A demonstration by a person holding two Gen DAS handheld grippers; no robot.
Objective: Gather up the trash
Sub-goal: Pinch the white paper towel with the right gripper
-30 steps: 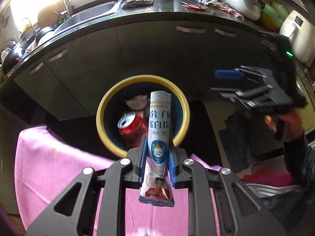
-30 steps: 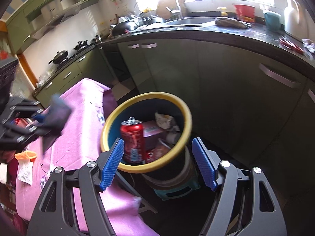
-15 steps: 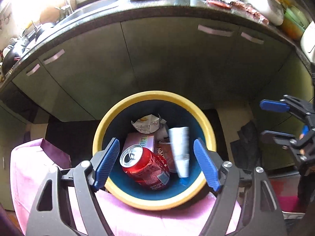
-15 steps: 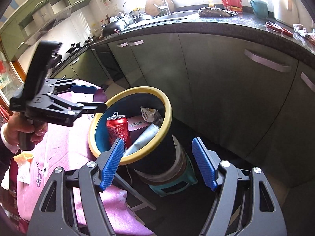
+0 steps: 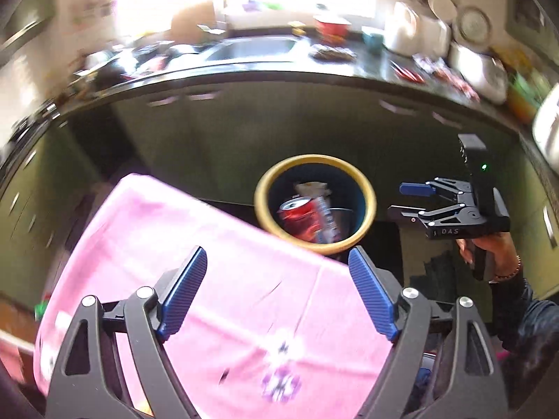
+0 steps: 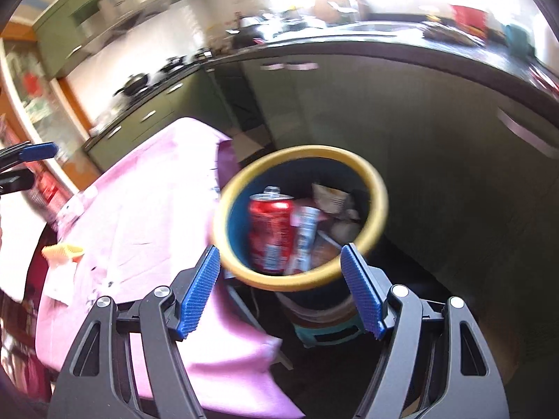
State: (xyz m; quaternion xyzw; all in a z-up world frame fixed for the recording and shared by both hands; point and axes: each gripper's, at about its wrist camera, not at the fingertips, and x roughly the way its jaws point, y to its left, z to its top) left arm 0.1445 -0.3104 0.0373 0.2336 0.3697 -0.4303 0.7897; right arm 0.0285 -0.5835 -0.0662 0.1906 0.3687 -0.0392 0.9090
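**Trash in the bin, both hand-held grippers empty**

Hovering over the pink-clothed table [image 5: 216,279], the left hand-held gripper [image 5: 277,289] has its blue pads spread wide and its jaws are opening, with nothing between them. It points steeply down across the cloth toward the bin. The cloth beneath it carries a blurred purple flower print.

The right hand-held gripper [image 6: 281,288] is also wide apart and grips nothing; its two blue pads frame the near rim of the yellow-rimmed bin [image 6: 379,188] without touching it. In the left wrist view this hand-held gripper sits to the right of the bin, roughly level, fingers pointing left toward it, with a hand [image 5: 489,251] wrapped around its grip from below and a dark sleeve behind the wrist.

The bin stands just past the table's far edge, on a teal stool. Inside it the red can [image 6: 270,234] stands nearly upright, opened top uppermost, leaning slightly. Beside it on the right lies a white and blue packet [image 6: 304,237], its long axis running from the near rim up toward the bin's middle. Crumpled wrappers lie behind both.

On the cloth to the left sits a small orange-yellow item [image 6: 63,252], too blurred to identify. Beyond the bin run green cabinets under a dark counter with a sink.
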